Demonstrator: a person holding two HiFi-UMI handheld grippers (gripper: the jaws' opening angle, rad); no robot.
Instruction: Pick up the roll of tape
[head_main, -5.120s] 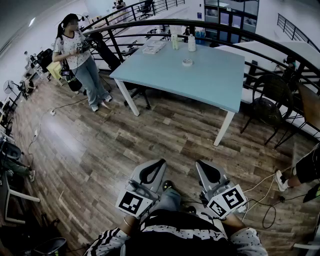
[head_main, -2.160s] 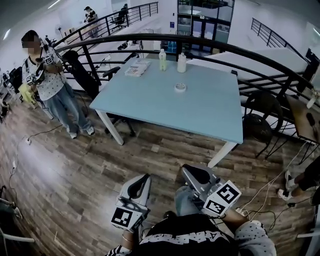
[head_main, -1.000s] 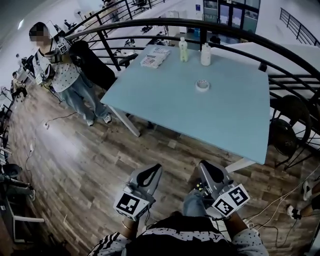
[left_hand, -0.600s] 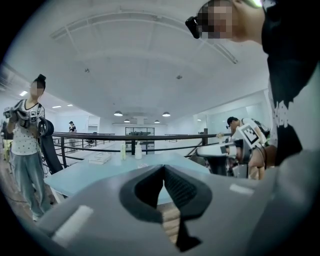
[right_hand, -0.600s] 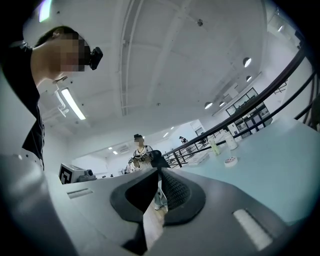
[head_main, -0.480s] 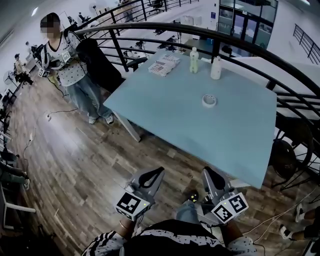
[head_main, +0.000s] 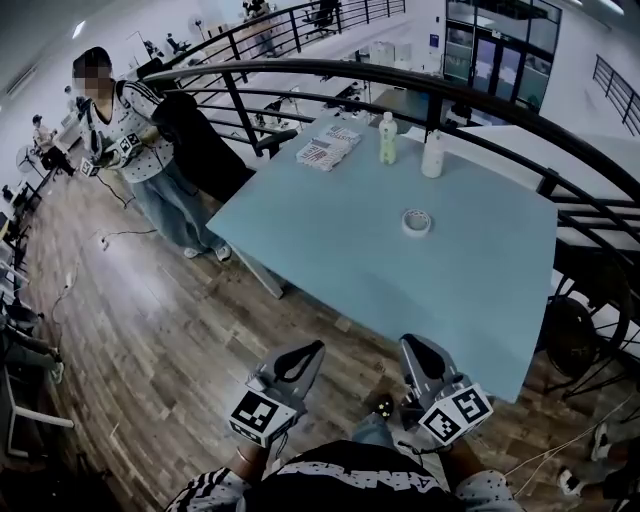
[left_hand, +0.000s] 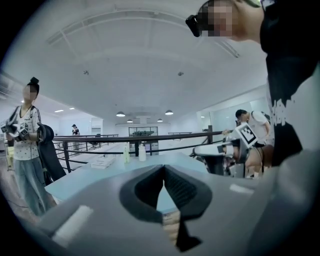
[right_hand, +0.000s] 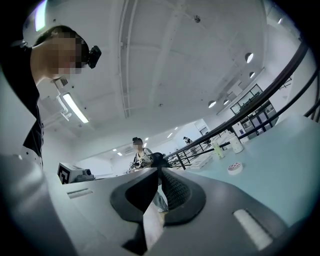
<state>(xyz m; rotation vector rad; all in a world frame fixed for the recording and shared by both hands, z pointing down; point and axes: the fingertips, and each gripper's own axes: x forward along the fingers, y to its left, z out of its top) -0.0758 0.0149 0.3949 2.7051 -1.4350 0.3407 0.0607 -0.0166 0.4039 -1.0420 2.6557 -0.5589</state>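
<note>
both tools hang low in front of me over the wooden floor (head_main: 150, 330), short of the bench (head_main: 330, 240). the left tool (left_hand: 163, 168) has its jaws pressed tip to tip with nothing in them. the right tool (right_hand: 160, 171) is the same, closed up and empty.

further out, the roll of tape (head_main: 416, 221) lies flat on the bench top, well apart from both tools. the right gripper view catches it too, off to the right of the jaws. the left gripper view doesn't show it, but it does show the right tool out to its side.

at the bench's far edge a greenish bottle (head_main: 388, 139) and a white bottle (head_main: 432, 155) stand near each other; i can't tell what either holds. left of them lies a stack of printed sheets (head_main: 325, 152). beyond the bench's left corner a person (head_main: 130, 140) stands on the floor.
</note>
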